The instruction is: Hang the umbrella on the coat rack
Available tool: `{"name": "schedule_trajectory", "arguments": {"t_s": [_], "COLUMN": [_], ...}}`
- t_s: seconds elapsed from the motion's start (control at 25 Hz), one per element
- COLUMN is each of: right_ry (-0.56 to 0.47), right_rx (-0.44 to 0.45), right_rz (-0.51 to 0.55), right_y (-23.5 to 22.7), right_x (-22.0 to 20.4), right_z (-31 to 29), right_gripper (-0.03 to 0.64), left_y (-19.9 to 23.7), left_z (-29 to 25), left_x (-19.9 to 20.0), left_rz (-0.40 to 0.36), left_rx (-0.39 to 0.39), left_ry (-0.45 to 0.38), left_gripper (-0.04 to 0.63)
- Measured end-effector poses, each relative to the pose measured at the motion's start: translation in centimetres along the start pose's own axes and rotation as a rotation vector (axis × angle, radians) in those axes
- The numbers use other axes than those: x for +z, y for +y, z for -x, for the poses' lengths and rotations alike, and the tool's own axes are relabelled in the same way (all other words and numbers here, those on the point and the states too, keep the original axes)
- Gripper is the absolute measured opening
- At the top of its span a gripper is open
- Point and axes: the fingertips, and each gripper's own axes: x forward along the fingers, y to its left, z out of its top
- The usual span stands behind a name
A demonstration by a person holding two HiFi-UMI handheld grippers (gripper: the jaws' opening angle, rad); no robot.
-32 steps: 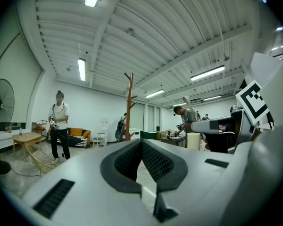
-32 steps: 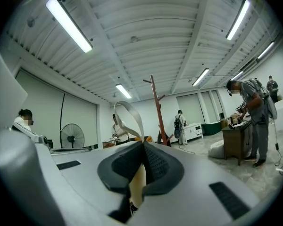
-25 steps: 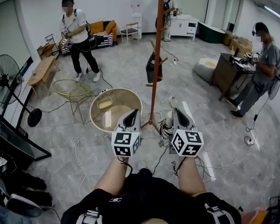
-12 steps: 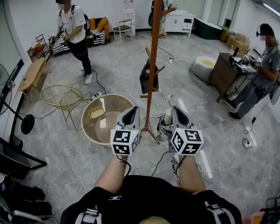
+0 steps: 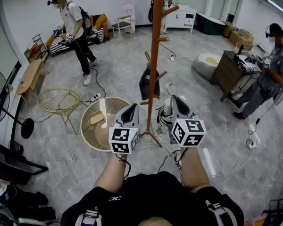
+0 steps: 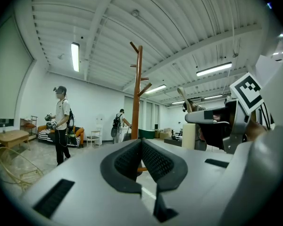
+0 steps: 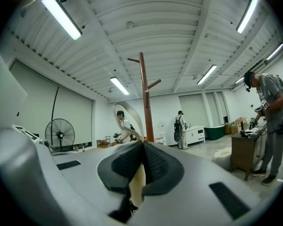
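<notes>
The coat rack [image 5: 154, 55] is an orange-brown pole with short pegs, standing on the grey floor [image 5: 217, 126] straight ahead of the person. Both tools are held level just this side of its foot, one to each side of the pole.

The left hand-held gripper [image 5: 131, 108] is left of the pole. In the left gripper view its jaws [image 6: 142, 145] are pressed together with nothing between them, and the coat rack [image 6: 136, 93] rises straight ahead of them.

The right hand-held gripper [image 5: 175, 101] is right of the pole. In the right gripper view its jaws [image 7: 142, 147] are clamped on the cream strap of the umbrella [image 7: 132, 114]. The strap's loop arcs up out of the jaws, with the coat rack [image 7: 145, 98] just behind it.

The umbrella [image 5: 166, 114] is folded and hangs below that tool, between it and the pole, clear of the pegs. The left gripper view shows it as a cream cylinder [image 6: 189, 135] under the right tool.

A black bag [image 5: 149, 83] hangs on a lower peg on the rack's far side. A round gold-rimmed desk [image 5: 96, 136] sits left of the rack's foot, and cables [image 5: 80, 159] trail across the floor around it. Well to the right of the rack a person [image 5: 269, 74] stands at a dark desk [image 5: 225, 69]. Another person [image 5: 75, 27] walks far to its left.
</notes>
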Motion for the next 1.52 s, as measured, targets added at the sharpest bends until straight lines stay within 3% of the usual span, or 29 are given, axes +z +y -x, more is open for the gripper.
{"name": "schedule_trajectory", "arguments": {"t_s": [0.36, 0.88, 1.28, 1.52], "right_ry": [-0.05, -0.135, -0.135, -0.095], "right_rx": [0.057, 0.037, -0.001, 0.006], "right_rz": [0.027, 0.1, 0.186, 0.174], "right_y": [-2.3, -6.4, -6.4, -6.3], "right_x": [5.7, 12.1, 13.3, 12.3], "right_z": [-5.2, -9.9, -13.5, -15.2], "right_gripper": [0.015, 0.015, 0.014, 0.015], "left_y": [1.5, 0.4, 1.3, 1.8], "left_z": [-3.8, -6.9, -6.6, -6.5], "left_x": [2.1, 2.1, 2.0, 2.2], "left_rz": [0.003, -0.018, -0.016, -0.022], "left_rx": [0.066, 0.11, 0.145, 0.165], "left_ry": [-0.013, -0.011, -0.012, -0.008], "left_gripper": [0.018, 0.018, 0.018, 0.018]}}
